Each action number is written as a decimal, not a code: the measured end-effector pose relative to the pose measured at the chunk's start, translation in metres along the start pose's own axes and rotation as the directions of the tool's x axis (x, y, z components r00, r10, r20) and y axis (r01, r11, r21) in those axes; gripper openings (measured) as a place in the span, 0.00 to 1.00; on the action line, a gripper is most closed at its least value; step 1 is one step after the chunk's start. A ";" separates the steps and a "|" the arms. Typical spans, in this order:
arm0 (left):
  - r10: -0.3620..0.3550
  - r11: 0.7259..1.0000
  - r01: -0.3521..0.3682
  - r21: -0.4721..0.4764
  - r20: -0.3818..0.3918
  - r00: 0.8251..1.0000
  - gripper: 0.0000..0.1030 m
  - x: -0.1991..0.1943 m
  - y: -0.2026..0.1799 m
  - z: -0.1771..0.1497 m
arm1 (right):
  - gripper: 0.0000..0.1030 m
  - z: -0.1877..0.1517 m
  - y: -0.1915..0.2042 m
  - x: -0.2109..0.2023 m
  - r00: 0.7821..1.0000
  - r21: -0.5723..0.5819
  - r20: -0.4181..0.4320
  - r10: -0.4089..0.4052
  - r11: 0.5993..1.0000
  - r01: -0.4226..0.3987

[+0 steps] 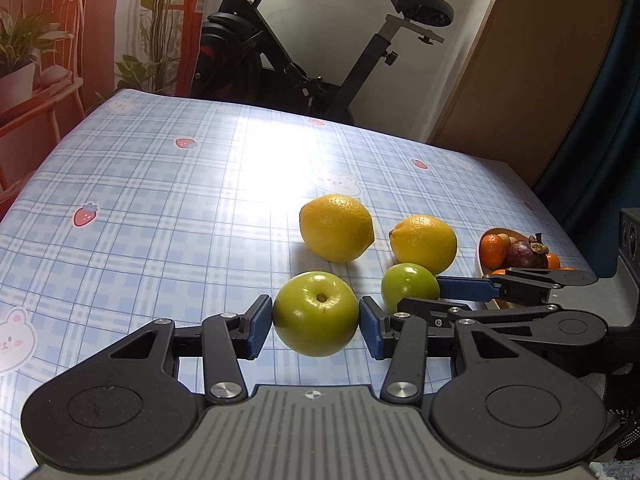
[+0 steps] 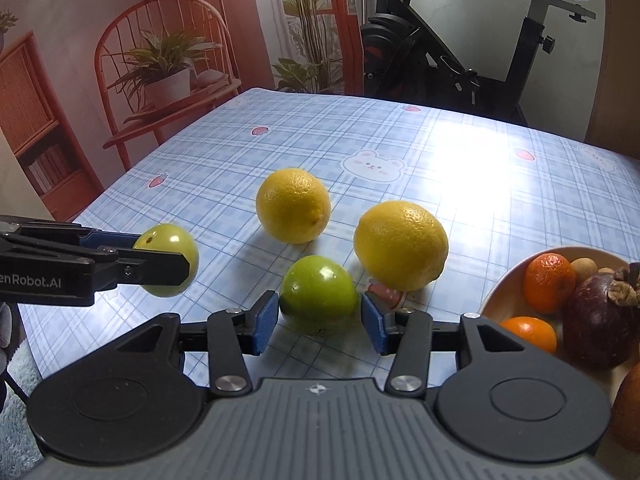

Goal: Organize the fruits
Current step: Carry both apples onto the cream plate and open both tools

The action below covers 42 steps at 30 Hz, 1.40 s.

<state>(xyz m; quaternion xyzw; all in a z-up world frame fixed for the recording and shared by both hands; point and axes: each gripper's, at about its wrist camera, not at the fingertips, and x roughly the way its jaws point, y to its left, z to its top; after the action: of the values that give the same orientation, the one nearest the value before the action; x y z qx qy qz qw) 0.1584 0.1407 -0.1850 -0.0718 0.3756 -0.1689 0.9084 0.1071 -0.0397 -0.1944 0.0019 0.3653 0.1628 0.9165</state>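
From the left wrist camera, the left gripper (image 1: 316, 322) has its blue pads pressed on either flank of the larger green apple (image 1: 315, 313), stem dimple tilted up toward the lens, so this one is clamped across its widest part, low over the checked tablecloth (image 1: 160, 200). Just beyond sit two lemons (image 1: 337, 227), side by side but apart, and to the right the smaller green fruit (image 1: 409, 286) with the right gripper (image 1: 420, 296) reaching in from the side around it. Farther right, a pale bowl (image 1: 480, 264) holds tangerines and a dark mangosteen (image 1: 526, 254). Over to the right wrist camera: the right gripper (image 2: 319, 322) straddles the smaller green fruit (image 2: 318, 294) with its pads to either side; a sliver of cloth shows on each side, so I read these jaws as not yet pressing, the fruit resting on the table. The left gripper (image 2: 160, 264) comes in from the left edge with the apple (image 2: 168, 260) in its grip. The bowl (image 2: 504, 280) waits at the right, close by. How will they handle? Both green fruits look firm, smooth and glossy, moderately weighty, likely to roll or squirt out of a shallow pinch. Best hold is across the equator, pads centred, with modest pressure to avoid bruising.
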 end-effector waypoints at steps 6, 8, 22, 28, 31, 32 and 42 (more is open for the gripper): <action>0.008 1.000 -0.008 -0.010 0.000 1.000 0.48 0.000 0.001 0.001 | 0.46 0.004 0.001 0.008 1.000 -0.015 0.014 0.017 1.000 -0.017; 0.013 1.000 -0.013 -0.015 0.000 1.000 0.48 0.000 0.001 0.001 | 0.46 0.005 -0.001 0.009 1.000 -0.013 0.020 0.021 1.000 -0.021; 0.022 0.999 -0.022 -0.027 -0.002 1.000 0.48 -0.001 0.002 0.001 | 0.46 0.010 -0.005 0.017 0.999 0.010 0.039 0.023 1.000 -0.024; 0.015 1.000 -0.015 -0.016 -0.002 1.000 0.48 -0.002 -0.002 0.001 | 0.46 0.002 -0.006 0.000 0.998 0.016 0.061 0.035 0.999 -0.036; 0.009 1.000 -0.009 -0.001 -0.005 1.000 0.48 -0.002 -0.007 0.003 | 0.46 -0.003 -0.008 -0.013 0.997 0.016 0.078 0.028 0.999 -0.029; 0.006 1.000 -0.006 0.005 -0.004 1.000 0.48 -0.003 -0.010 0.003 | 0.46 -0.004 -0.009 -0.018 0.996 0.020 0.086 0.023 1.000 -0.024; -0.090 0.990 0.093 0.106 -0.033 0.995 0.48 0.013 -0.061 0.009 | 0.46 -0.030 -0.049 -0.082 0.985 0.117 0.152 -0.086 0.991 0.068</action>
<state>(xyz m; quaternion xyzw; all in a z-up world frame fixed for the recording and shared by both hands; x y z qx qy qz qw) 0.1581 0.0795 -0.1710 -0.0376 0.3752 -0.2311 0.8969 0.0465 -0.1144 -0.1676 0.0518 0.3003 0.1059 0.9465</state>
